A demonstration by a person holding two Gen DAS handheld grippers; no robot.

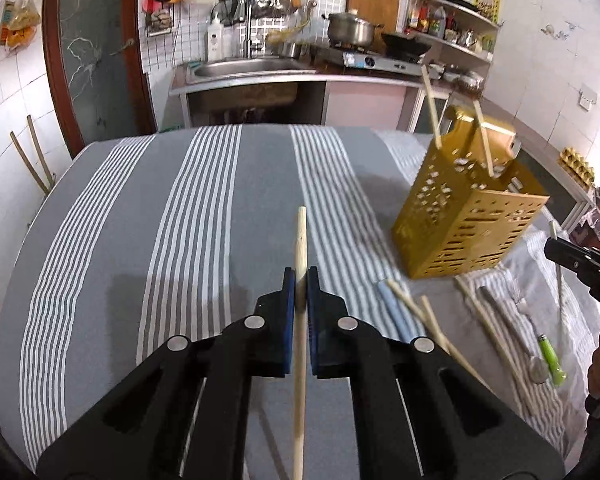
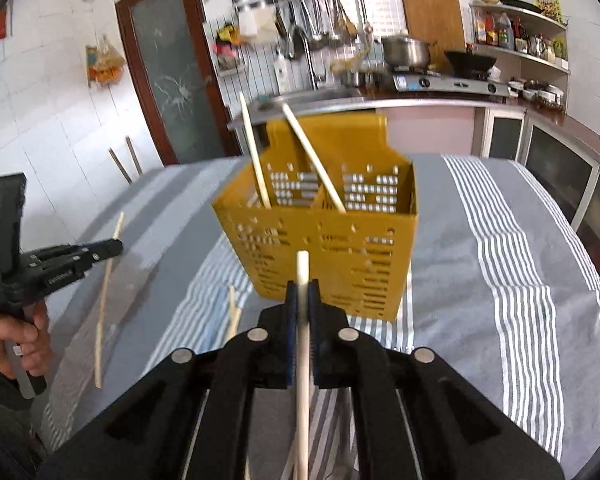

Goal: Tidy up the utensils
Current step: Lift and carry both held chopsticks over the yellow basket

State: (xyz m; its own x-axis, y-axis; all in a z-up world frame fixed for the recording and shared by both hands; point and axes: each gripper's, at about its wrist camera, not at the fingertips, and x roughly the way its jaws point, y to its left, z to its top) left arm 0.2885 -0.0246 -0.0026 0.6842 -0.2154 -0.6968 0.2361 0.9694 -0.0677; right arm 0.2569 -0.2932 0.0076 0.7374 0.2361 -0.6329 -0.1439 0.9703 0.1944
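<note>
Wooden chopsticks are held in both grippers, left (image 1: 301, 276) and right (image 2: 303, 292); two stand in the yellow perforated caddy (image 2: 340, 248); several utensils (image 1: 536, 344) remain on the worktop.

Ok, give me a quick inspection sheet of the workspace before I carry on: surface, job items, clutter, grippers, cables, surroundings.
Surface: table under a grey cloth with white stripes, rumpled at the near right.
Job's things: perforated yellow plastic utensil caddy upright, two wooden chopsticks leaning inside; loose chopsticks, a metal spoon and pale blue sticks lying beside it.
Clutter: green lighter by the spoon.
Grippers: left gripper jaws shut on a wooden chopstick; right gripper jaws shut on another chopstick.
Cables: nothing seen.
Surroundings: steel sink, gas stove with pot and wok, corner shelves.
</note>
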